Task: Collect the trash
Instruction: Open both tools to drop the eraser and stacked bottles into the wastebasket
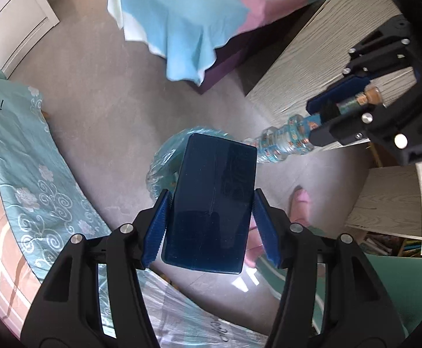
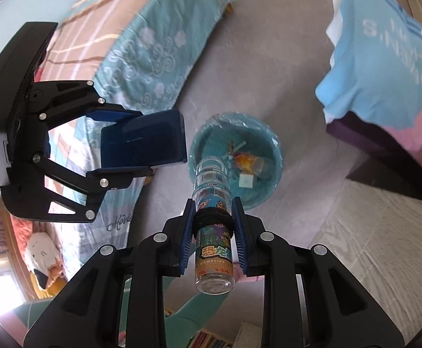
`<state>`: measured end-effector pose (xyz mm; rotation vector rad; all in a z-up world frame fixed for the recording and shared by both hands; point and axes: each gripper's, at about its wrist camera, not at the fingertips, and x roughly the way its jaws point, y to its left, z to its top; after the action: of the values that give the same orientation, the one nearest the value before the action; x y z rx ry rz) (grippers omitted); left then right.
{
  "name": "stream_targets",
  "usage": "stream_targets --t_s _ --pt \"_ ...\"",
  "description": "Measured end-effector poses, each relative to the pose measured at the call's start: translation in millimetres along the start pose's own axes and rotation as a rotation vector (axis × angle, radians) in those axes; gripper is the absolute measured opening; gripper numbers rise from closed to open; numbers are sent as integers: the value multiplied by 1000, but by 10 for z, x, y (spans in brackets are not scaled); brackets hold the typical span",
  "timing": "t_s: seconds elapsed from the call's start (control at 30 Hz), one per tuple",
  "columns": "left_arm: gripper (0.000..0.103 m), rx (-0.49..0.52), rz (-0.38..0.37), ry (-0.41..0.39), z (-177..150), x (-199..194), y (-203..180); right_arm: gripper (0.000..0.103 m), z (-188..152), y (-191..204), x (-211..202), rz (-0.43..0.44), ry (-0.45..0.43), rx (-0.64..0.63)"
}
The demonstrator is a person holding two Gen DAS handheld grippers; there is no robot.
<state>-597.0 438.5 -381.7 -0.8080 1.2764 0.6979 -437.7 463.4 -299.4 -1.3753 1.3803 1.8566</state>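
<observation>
My left gripper [image 1: 211,195] points down and is shut on a dark blue rectangular box [image 1: 211,217], gripped by its two long sides. Below it on the floor stands a teal trash bin [image 1: 163,159] lined with clear plastic, mostly hidden by the box. My right gripper [image 2: 213,203] is shut on a clear plastic bottle [image 2: 212,240] with a colourful label and a black band. The bottle's far end hangs over the bin [image 2: 276,156], which holds wrappers and a clear cup. In the right wrist view the left gripper [image 2: 142,142] and its box [image 2: 141,133] hang just left of the bin.
A bed with a teal floral cover [image 1: 37,179] runs along the left. A low table under blue and pink cloth [image 1: 187,20] stands beyond the bin. A pale wood-grain desk [image 1: 312,66] is at right. A person's pink-slippered foot [image 1: 301,206] is near the bin.
</observation>
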Motion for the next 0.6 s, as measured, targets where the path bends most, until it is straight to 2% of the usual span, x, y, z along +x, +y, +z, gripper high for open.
stream_targets --t_s 0.27,0.3,0.33,0.37,0.4,0.47,0.6 --pt "55 -26 -16 67 -11 588 118 30 117 -108 578 -4 46 46" --pt "56 -26 -14 77 -18 639 127 33 131 -120 615 -9 49 49" --pt "57 -40 -19 90 -25 684 147 41 140 -135 654 -11 56 54" --pt "63 -55 -24 97 -20 697 162 61 142 -151 661 -14 51 67" --pt "71 -69 -26 97 -26 695 180 64 133 -167 641 -21 34 75" --pt "77 -83 -20 82 -42 648 211 64 129 -185 613 -35 18 80" --pt "79 -98 -34 79 -95 560 242 65 71 -203 501 -35 14 90"
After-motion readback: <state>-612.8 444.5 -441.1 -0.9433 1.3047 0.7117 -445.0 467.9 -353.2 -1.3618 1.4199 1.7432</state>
